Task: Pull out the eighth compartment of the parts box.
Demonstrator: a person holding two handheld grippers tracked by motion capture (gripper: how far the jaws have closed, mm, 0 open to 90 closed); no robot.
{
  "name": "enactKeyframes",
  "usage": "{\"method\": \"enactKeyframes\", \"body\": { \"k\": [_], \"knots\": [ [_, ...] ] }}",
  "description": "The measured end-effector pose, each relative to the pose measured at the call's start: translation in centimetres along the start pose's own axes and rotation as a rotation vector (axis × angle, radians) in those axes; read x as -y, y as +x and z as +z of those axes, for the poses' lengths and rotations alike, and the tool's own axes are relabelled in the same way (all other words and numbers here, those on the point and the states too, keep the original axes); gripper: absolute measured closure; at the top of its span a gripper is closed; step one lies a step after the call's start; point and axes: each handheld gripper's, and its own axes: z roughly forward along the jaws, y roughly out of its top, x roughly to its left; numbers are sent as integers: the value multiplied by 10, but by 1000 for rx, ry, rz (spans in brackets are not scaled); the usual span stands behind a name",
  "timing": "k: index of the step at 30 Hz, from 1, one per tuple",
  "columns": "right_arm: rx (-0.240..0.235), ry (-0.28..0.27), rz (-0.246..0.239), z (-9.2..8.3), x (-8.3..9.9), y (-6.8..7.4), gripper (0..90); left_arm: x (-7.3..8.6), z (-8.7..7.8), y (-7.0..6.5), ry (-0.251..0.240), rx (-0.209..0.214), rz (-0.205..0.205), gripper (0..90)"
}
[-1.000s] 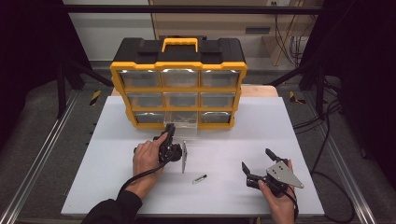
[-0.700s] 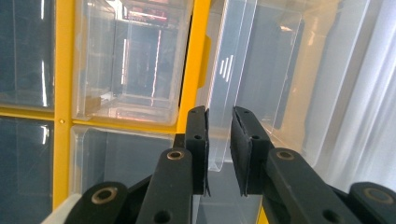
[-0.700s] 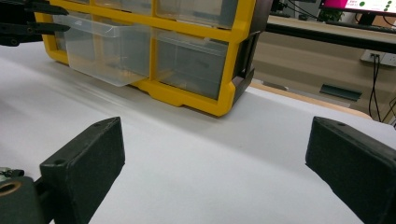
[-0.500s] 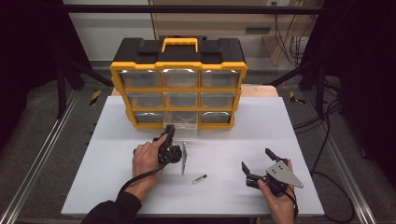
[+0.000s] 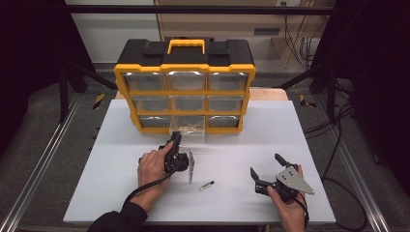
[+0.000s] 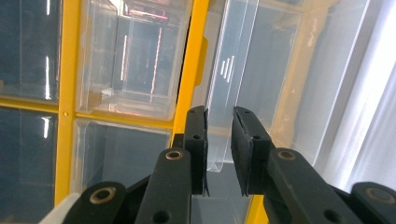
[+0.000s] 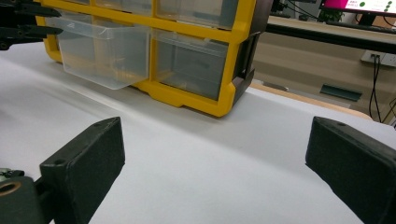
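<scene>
Clear drawer (image 5: 187,126): bottom row, middle slot of yellow organizer (image 5: 249,96), pulled partway out over white table (image 5: 300,140). Left gripper (image 6: 219,135): jaws narrowed about the drawer's front wall, pads at or just off the plastic; contact not certain. Right gripper (image 5: 266,166): jaws wide apart, holding nothing, resting low on the table well apart from the organizer. Small vial (image 5: 207,185): lying on the table between the grippers

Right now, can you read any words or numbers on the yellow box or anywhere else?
No words or numbers can be read.
Yellow organizer: no label shows on it.
Clear drawer: short raised lines, not letters.
Screen at the top corner of the right gripper view: coloured marks, too small to read.
</scene>
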Motion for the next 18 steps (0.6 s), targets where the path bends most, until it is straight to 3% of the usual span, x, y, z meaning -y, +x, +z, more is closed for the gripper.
{"method": "enactKeyframes", "body": {
  "k": [18],
  "knots": [
    [-1,-1,-1,0,0,0,48,-4,-15,-1,9,12,-37,747]
  ]
}}
